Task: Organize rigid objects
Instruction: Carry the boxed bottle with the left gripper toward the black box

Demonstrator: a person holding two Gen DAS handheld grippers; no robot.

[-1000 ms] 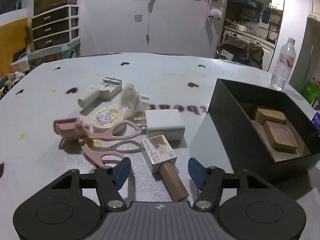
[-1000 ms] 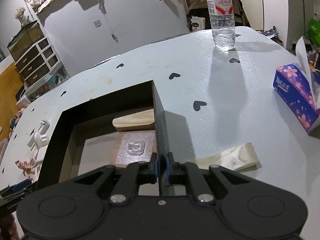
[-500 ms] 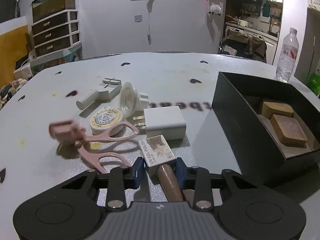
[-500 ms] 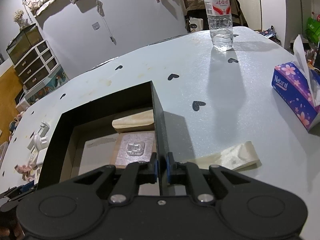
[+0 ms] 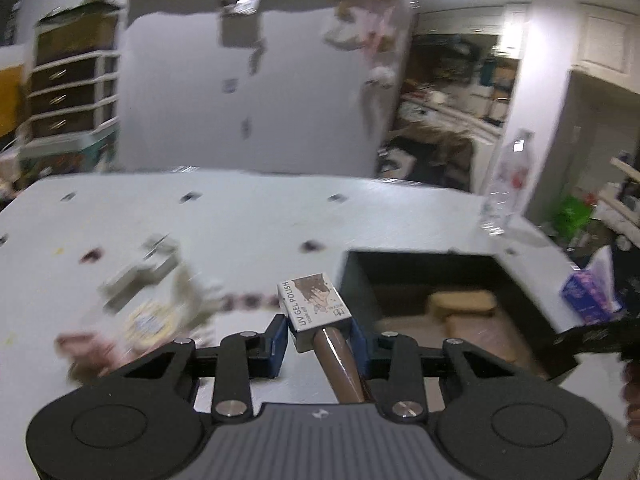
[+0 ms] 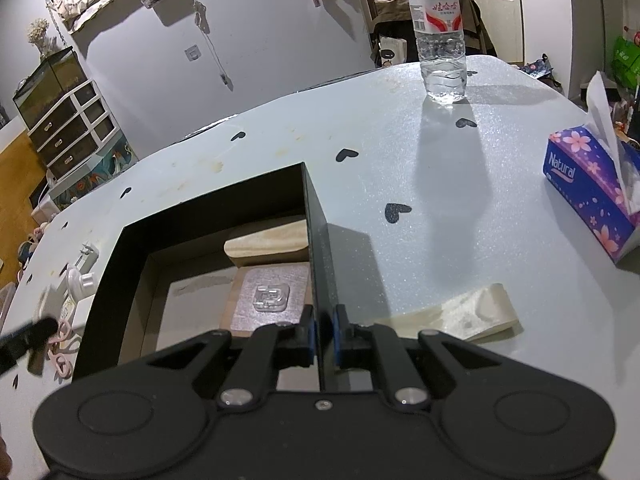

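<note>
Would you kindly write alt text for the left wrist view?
The left gripper holds a UV gel polish bottle above the white table, with the open black box just ahead to the right. Blurred small items lie at left.

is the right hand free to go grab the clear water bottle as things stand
Probably not: the right tongs are shut on the black open box's wall. The clear water bottle stands unobstructed across the table.

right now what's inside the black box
Inside the black box: a pale tan block at the back and a brown tile with a clear plastic hook on it. The right claw, shut on the box wall, hides the near corner.
</note>
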